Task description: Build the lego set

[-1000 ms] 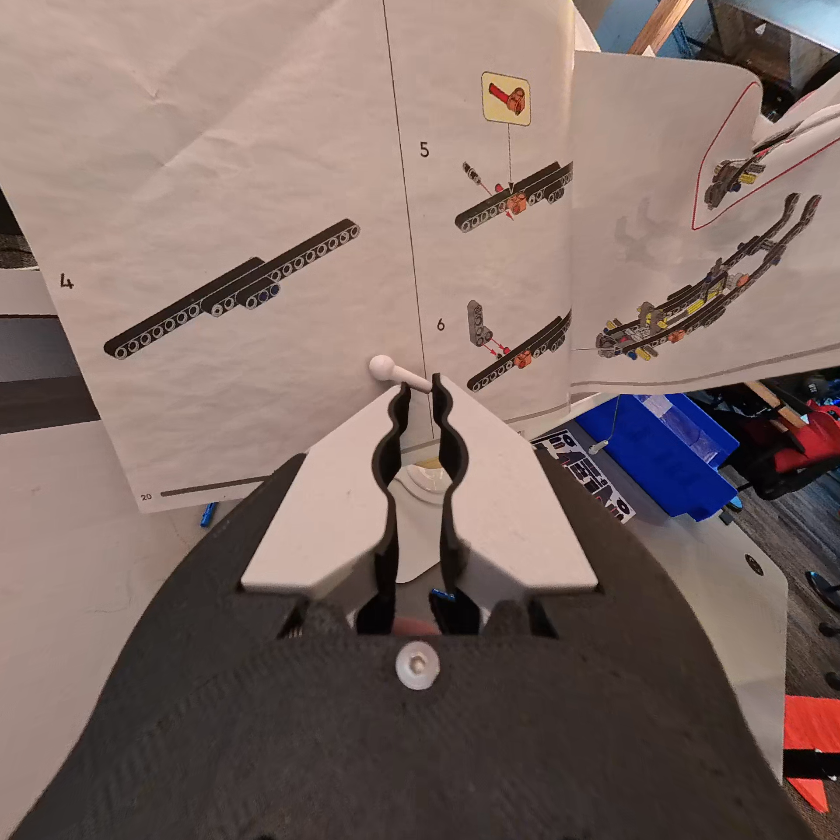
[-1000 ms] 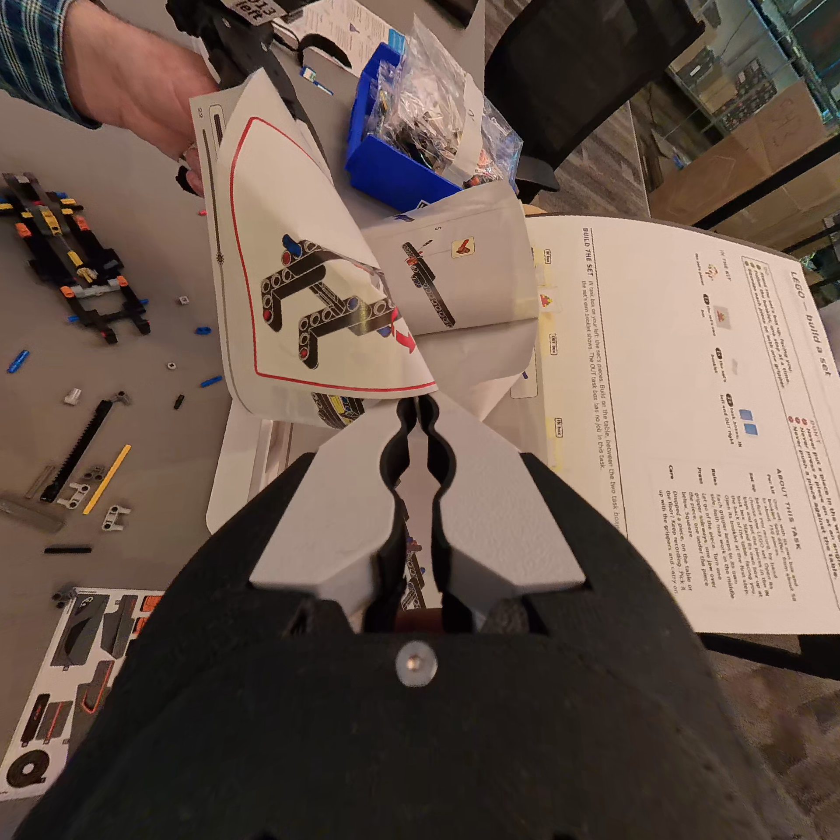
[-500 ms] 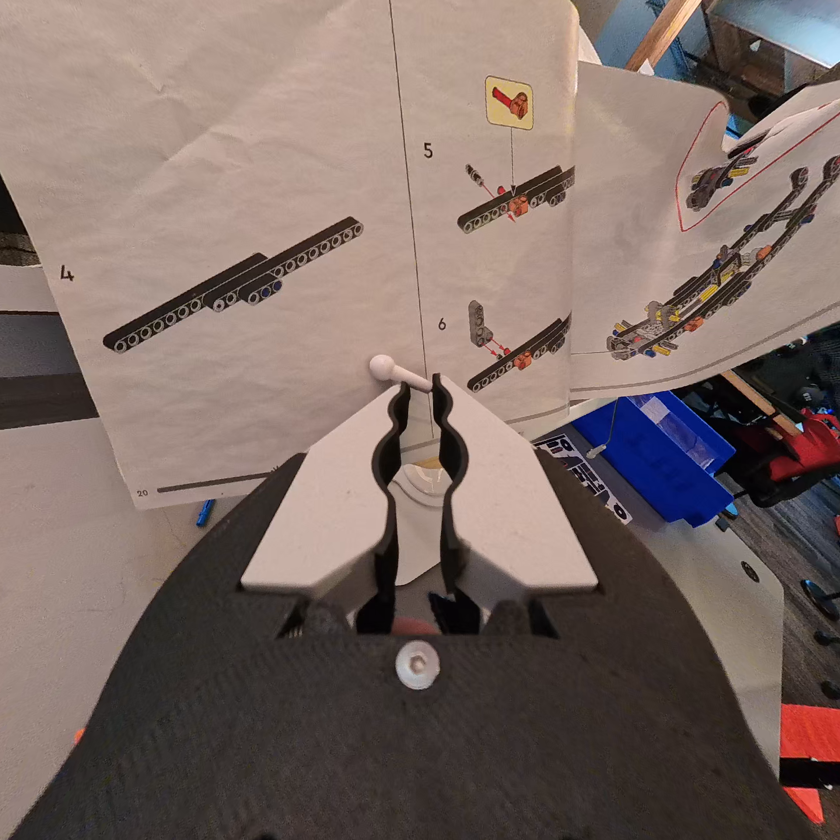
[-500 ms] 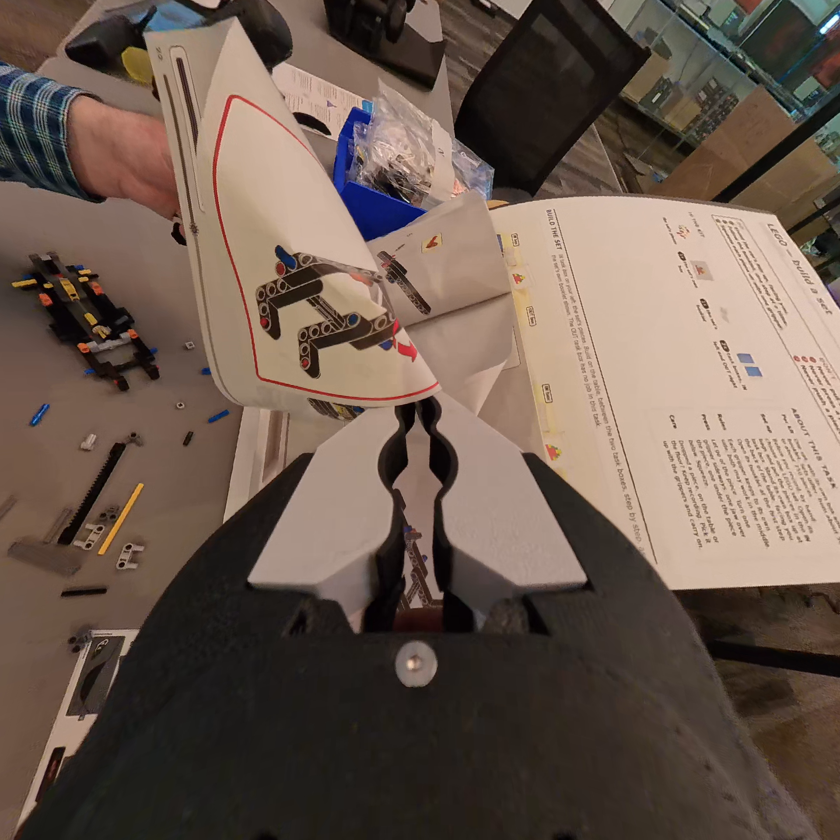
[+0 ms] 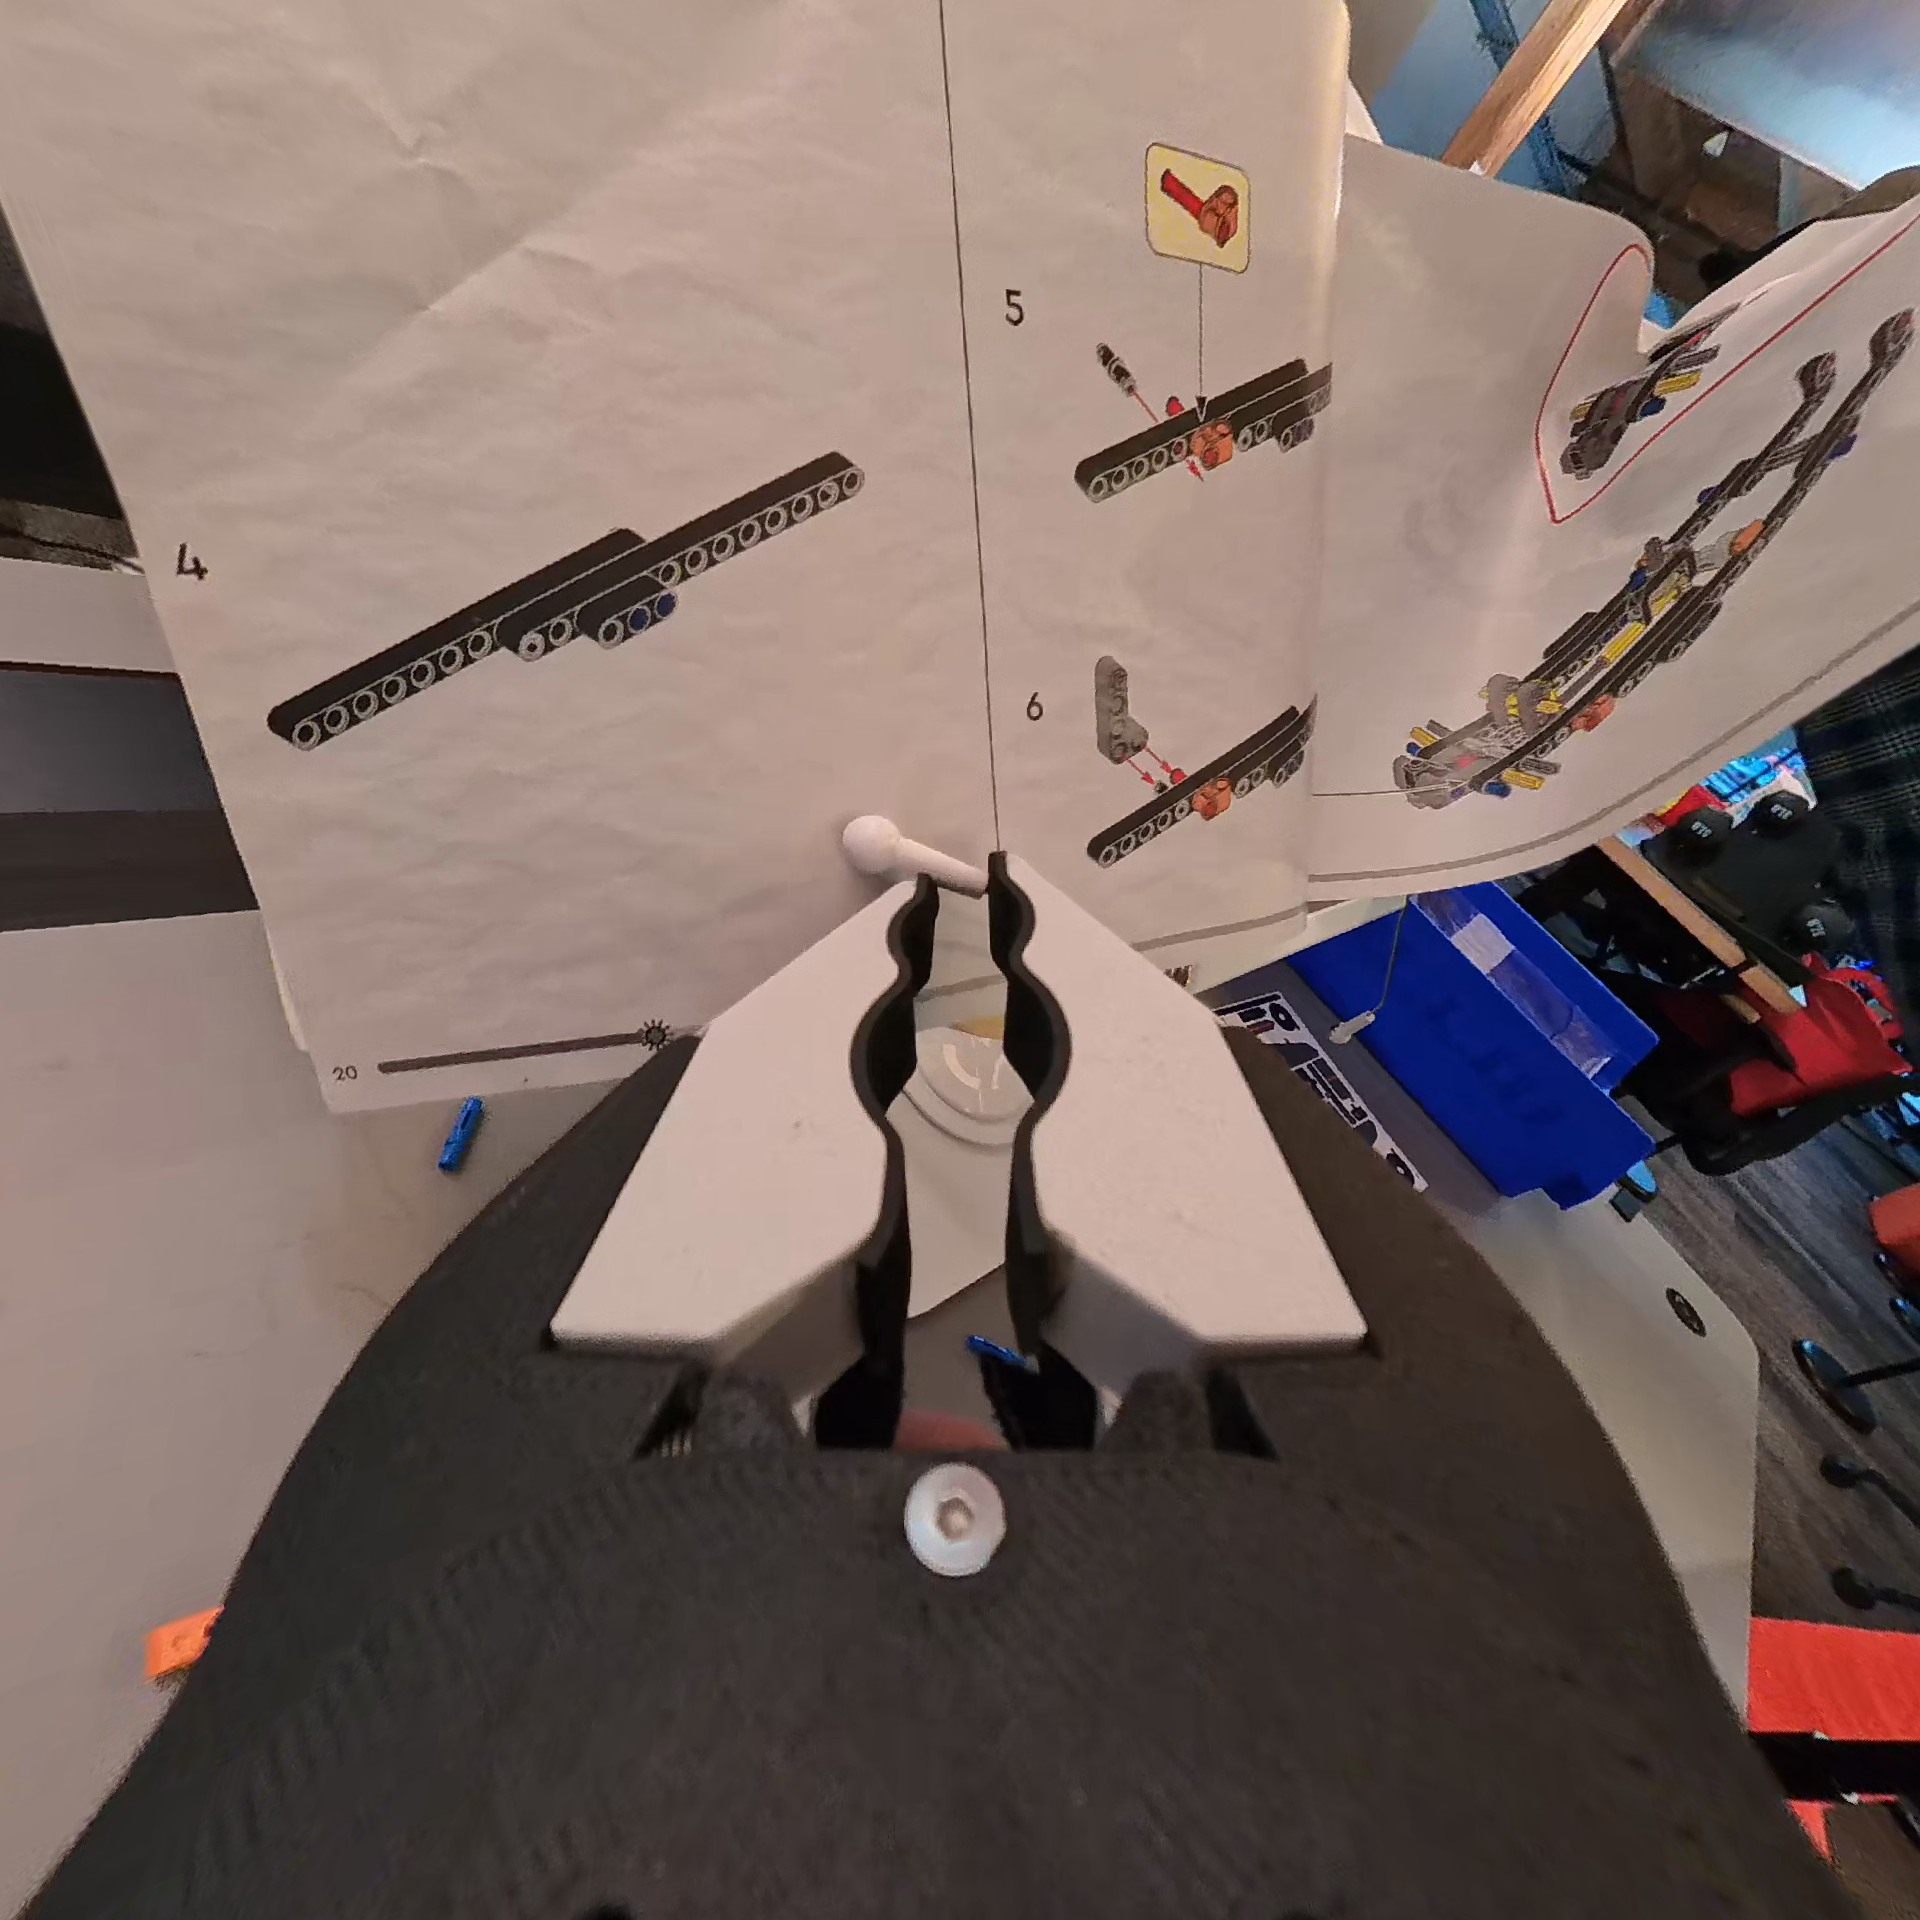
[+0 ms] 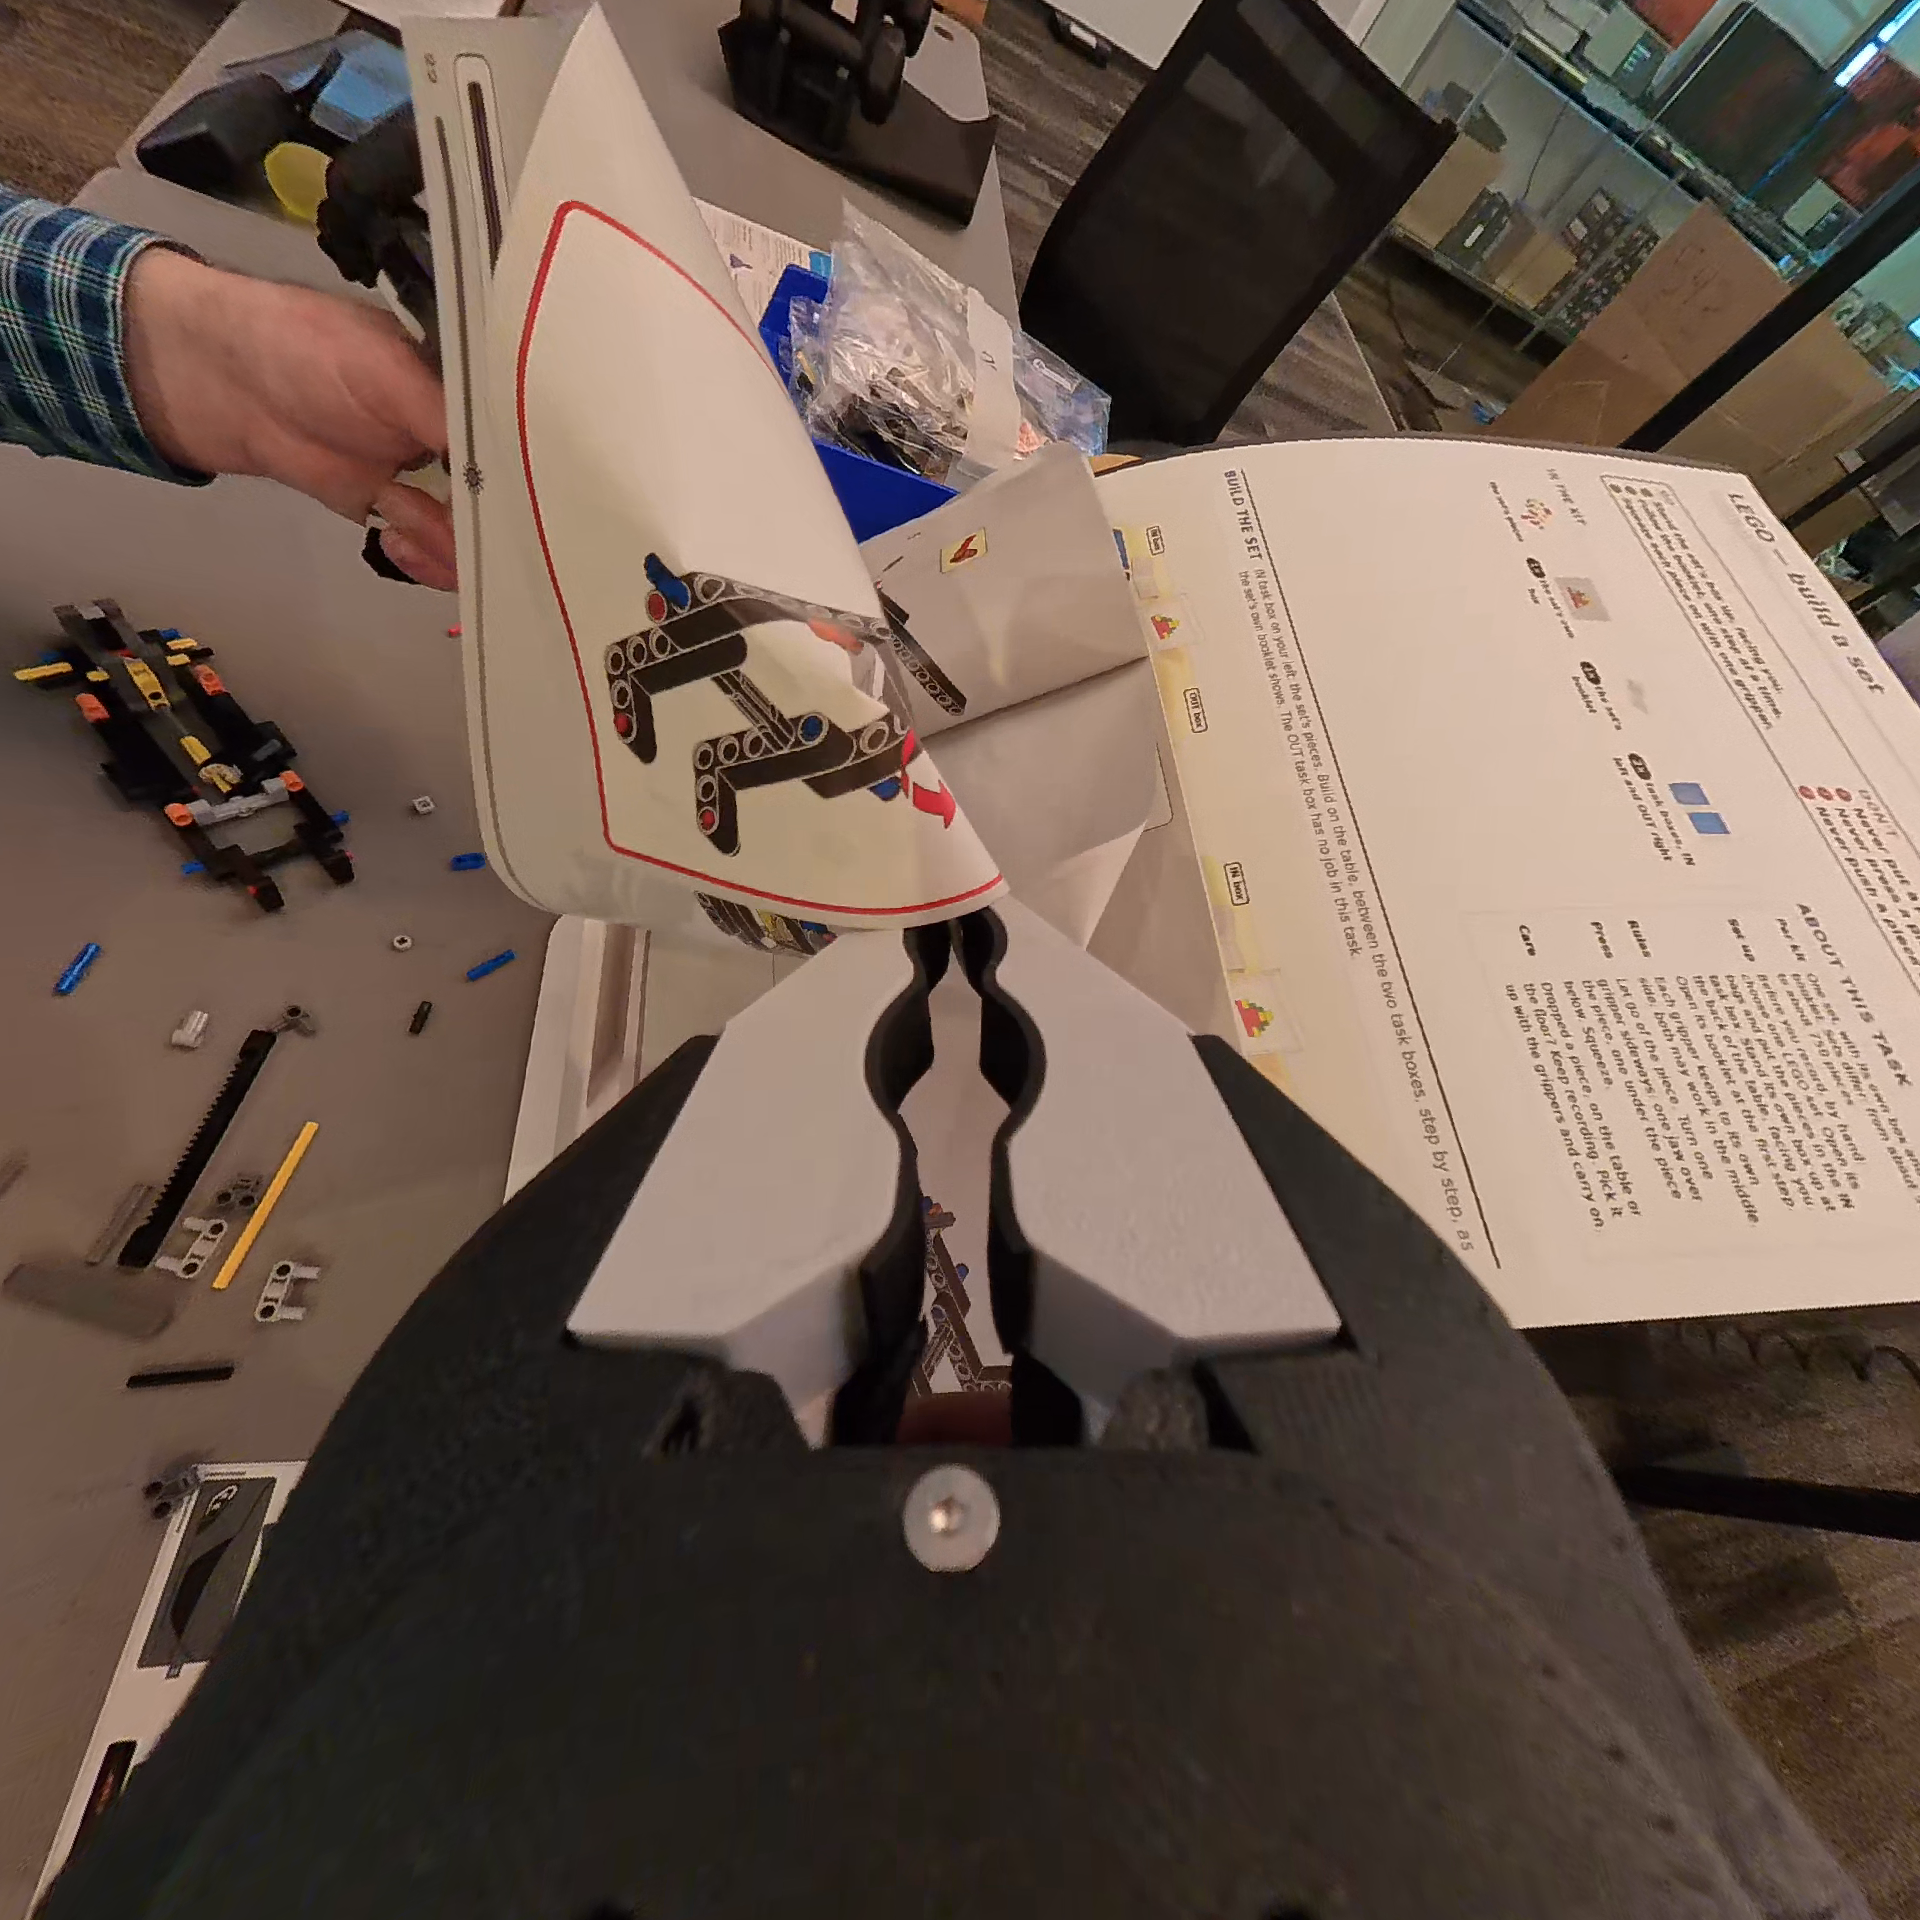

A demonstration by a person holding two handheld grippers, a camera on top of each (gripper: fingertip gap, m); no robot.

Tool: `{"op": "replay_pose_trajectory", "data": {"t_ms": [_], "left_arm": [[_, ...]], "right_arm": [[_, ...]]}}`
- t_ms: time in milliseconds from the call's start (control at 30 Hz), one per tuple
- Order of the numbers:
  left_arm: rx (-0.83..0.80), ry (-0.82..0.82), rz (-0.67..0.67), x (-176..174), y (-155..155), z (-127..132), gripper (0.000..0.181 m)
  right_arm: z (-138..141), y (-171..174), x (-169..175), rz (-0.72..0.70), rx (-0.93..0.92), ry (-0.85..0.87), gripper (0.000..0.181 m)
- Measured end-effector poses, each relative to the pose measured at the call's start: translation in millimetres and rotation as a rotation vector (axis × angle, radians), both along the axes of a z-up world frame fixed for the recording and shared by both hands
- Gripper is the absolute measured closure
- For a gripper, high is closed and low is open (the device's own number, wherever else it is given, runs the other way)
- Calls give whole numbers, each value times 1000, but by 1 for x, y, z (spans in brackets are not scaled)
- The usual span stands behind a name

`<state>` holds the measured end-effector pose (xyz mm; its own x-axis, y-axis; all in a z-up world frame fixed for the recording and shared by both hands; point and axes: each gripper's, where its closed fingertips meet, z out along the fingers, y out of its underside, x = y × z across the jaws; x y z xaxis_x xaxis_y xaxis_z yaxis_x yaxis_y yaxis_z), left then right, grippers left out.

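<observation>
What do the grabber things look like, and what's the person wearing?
Each gripper, left and right, has a rough black body, a silver screw in the middle, and two pale grey wedge-shaped fingers with wavy black inner edges. The person's sleeve is blue-green plaid.

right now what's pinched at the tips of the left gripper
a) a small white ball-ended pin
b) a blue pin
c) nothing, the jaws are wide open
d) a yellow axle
a: in the left wrist view the left gripper has its tips closed on the shaft of a small white ball-ended pin, held up in front of the open instruction booklet.
</observation>
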<state>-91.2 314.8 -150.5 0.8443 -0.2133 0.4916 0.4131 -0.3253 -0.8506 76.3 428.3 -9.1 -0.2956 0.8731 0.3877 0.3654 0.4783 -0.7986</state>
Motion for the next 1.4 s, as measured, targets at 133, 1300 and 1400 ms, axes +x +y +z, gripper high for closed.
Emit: {"op": "replay_pose_trajectory", "data": {"t_ms": [133,1300,1400], "left_arm": [[-1,-6,2,0,-1,-1,173],[-15,-18,1,-1,-2,-3,172],[-14,-22,2,-2,-3,-4,172]], "right_arm": [[0,0,0,-1,-1,3,181],[10,-6,-3,6,21,21,181],[15,-10,-8,13,33,32,181]]}}
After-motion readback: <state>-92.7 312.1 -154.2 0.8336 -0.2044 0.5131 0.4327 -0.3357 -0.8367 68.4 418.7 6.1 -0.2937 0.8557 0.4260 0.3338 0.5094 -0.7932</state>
